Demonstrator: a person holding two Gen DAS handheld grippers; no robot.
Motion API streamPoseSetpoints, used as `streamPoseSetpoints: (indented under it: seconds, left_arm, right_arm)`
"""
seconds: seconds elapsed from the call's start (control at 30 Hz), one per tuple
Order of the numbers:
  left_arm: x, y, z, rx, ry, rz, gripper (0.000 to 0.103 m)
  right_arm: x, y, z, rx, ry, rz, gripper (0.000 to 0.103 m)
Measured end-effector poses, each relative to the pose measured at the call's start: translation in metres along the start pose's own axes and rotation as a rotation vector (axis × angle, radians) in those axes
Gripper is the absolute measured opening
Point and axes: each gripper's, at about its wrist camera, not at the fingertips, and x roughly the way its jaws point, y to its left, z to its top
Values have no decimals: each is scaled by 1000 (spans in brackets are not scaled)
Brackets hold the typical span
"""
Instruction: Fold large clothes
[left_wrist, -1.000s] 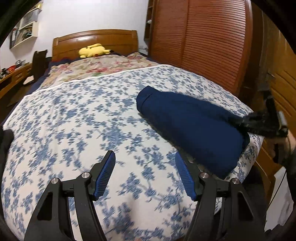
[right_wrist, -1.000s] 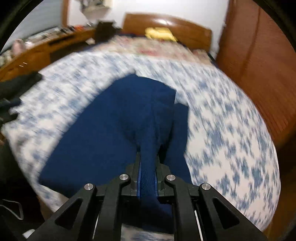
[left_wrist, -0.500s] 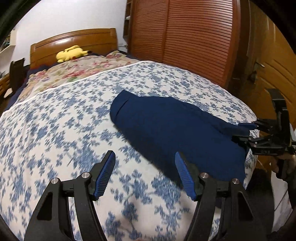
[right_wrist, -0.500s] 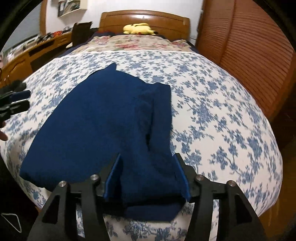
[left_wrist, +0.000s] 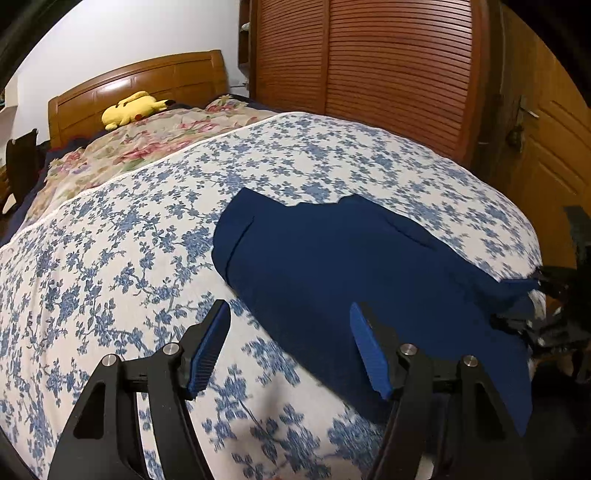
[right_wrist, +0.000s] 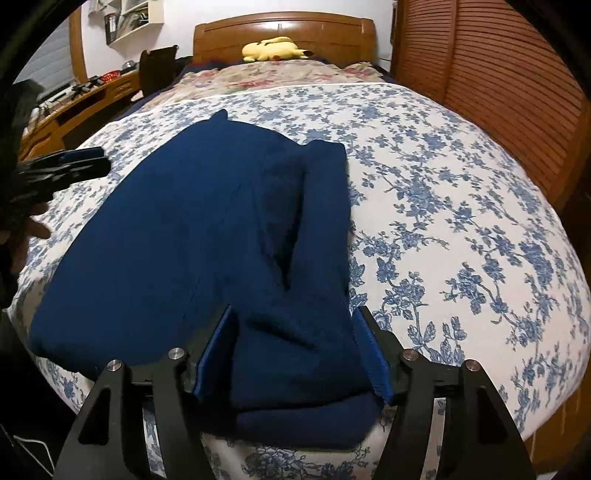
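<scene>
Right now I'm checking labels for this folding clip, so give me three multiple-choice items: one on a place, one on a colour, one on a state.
1. Where does the yellow plush toy lie?
A. By the headboard
B. On the garment
C. On the floor

2. What colour is the garment on the bed?
A. Red
B. Navy blue
C. Grey

3. How do the jaws of the right gripper stand?
A. Shut on the garment
B. Open, with the garment's near end between them
C. Shut on nothing

Answers:
1. A, the toy rests at the far end of the bed against the wooden headboard.
2. B, the cloth is dark blue in both views.
3. B, the blue pads stand apart on either side of the cloth; the left gripper is open too.
</scene>
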Motion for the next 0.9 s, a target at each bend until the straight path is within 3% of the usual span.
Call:
streamPoseSetpoints:
  seconds: [0.27,0.9]
  left_arm:
    - [27,19,18,-22,29,65,68]
    - [97,41,39,-32,89,140,68]
  right_arm:
    - [7,-4,-2,5,-19,15,78]
    - [6,-6,-10,-15,-11,55,78]
